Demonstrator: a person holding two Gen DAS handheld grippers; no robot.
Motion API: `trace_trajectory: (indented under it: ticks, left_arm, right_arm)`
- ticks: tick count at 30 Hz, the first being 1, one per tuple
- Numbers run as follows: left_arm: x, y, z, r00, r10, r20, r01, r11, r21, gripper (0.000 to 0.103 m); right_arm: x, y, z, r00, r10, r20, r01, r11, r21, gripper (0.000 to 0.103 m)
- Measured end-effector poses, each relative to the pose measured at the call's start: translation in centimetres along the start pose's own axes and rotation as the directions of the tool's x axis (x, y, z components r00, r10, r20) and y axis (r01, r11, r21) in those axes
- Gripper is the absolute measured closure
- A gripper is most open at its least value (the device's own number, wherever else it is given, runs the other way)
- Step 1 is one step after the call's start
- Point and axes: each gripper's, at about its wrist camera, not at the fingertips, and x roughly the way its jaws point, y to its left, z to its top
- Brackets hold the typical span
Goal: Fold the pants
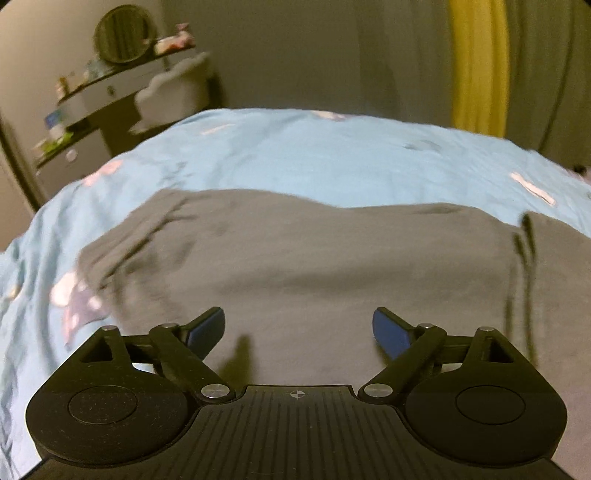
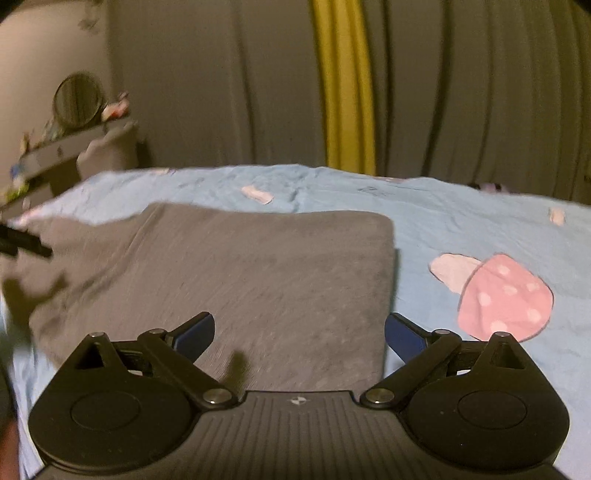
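Grey pants (image 2: 229,280) lying folded flat on a light-blue bedsheet (image 2: 461,229), near its front edge, right fold edge straight, left end rumpled toward the sheet's left side. Left gripper (image 1: 298,328) hovering over the grey cloth (image 1: 295,266), fingers spread wide, holding nothing. Right gripper (image 2: 299,332) likewise spread apart above the pants' right part, empty. Pink mushroom print (image 2: 506,299) on the sheet just right of the fold. Behind the bed, grey curtains with a yellow stripe (image 2: 345,85); round mirror (image 1: 122,35) on a cluttered shelf at far left.

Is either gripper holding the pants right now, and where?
Neither. The left gripper and right gripper are both open above the grey pants, nothing between the fingers.
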Motion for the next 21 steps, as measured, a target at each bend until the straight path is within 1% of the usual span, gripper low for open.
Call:
trace_trajectory:
  ticks: [2, 4, 6, 8, 9, 11, 13, 14, 15, 17, 18, 20, 21]
  left_arm:
    - [0.3, 3.1, -0.6, 1.000, 0.005, -0.018, -0.007, 0.997, -0.073, 0.008]
    - [0.5, 6.5, -1.2, 1.000, -0.007, -0.026, 0.002, 0.985, -0.174, 0.008]
    - [0.6, 9.4, -1.7, 1.000, -0.002, -0.027, -0.005, 0.968, -0.250, 0.009]
    - [1.1, 12.0, -2.2, 1.000, -0.017, -0.026, 0.008, 0.949, -0.316, 0.012]
    - [1.4, 13.2, -2.4, 0.999, -0.033, -0.027, 0.021, 0.935, -0.355, 0.016]
    - [2.0, 15.4, -2.9, 0.996, -0.082, -0.021, 0.065, 0.895, -0.441, 0.017]
    - [2.8, 17.2, -3.3, 0.994, -0.110, -0.009, 0.089, 0.843, -0.530, 0.018]
    - [3.2, 17.6, -3.2, 0.993, -0.118, -0.006, 0.094, 0.822, -0.561, 0.018]
    - [3.8, 18.4, -3.2, 0.991, -0.134, -0.002, 0.106, 0.792, -0.601, 0.019]
    - [4.9, 19.3, -3.2, 0.984, -0.178, 0.014, 0.144, 0.744, -0.652, 0.023]
    - [5.3, 19.7, -3.1, 0.981, -0.191, 0.029, 0.162, 0.728, -0.666, 0.025]
    - [5.9, 20.2, -2.7, 0.976, -0.213, 0.046, 0.186, 0.705, -0.685, 0.025]
    - [6.3, 20.5, -2.5, 0.971, -0.231, 0.062, 0.208, 0.690, -0.693, 0.027]
  right_arm:
    - [0.8, 0.6, -0.4, 0.998, -0.018, -0.052, 0.016, 0.999, -0.033, 0.004]
    - [1.4, 0.9, -0.7, 0.996, -0.028, -0.087, 0.023, 0.998, -0.050, 0.004]
    - [1.4, 1.3, -0.8, 0.995, -0.040, -0.087, 0.035, 0.998, -0.059, 0.004]
    - [1.3, 1.4, -0.9, 0.995, -0.046, -0.086, 0.041, 0.997, -0.059, 0.004]
    - [1.3, 1.5, -1.0, 0.995, -0.049, -0.087, 0.044, 0.997, -0.058, 0.004]
    - [1.3, 1.6, -1.1, 0.995, -0.053, -0.089, 0.048, 0.997, -0.058, 0.004]
    - [1.5, 1.6, -1.1, 0.994, -0.055, -0.091, 0.050, 0.997, -0.053, 0.004]
    - [1.5, 1.6, -1.2, 0.994, -0.055, -0.091, 0.051, 0.998, -0.048, 0.004]
    - [1.6, 1.5, -1.2, 0.994, -0.055, -0.092, 0.052, 0.998, -0.043, 0.004]
    - [1.8, 1.4, -1.2, 0.994, -0.056, -0.092, 0.053, 0.998, -0.035, 0.004]
    - [1.8, 1.4, -1.3, 0.994, -0.056, -0.091, 0.053, 0.998, -0.034, 0.004]
    - [1.9, 1.4, -1.4, 0.995, -0.055, -0.089, 0.052, 0.998, -0.031, 0.004]
    - [1.9, 1.4, -1.4, 0.995, -0.055, -0.088, 0.052, 0.998, -0.029, 0.004]
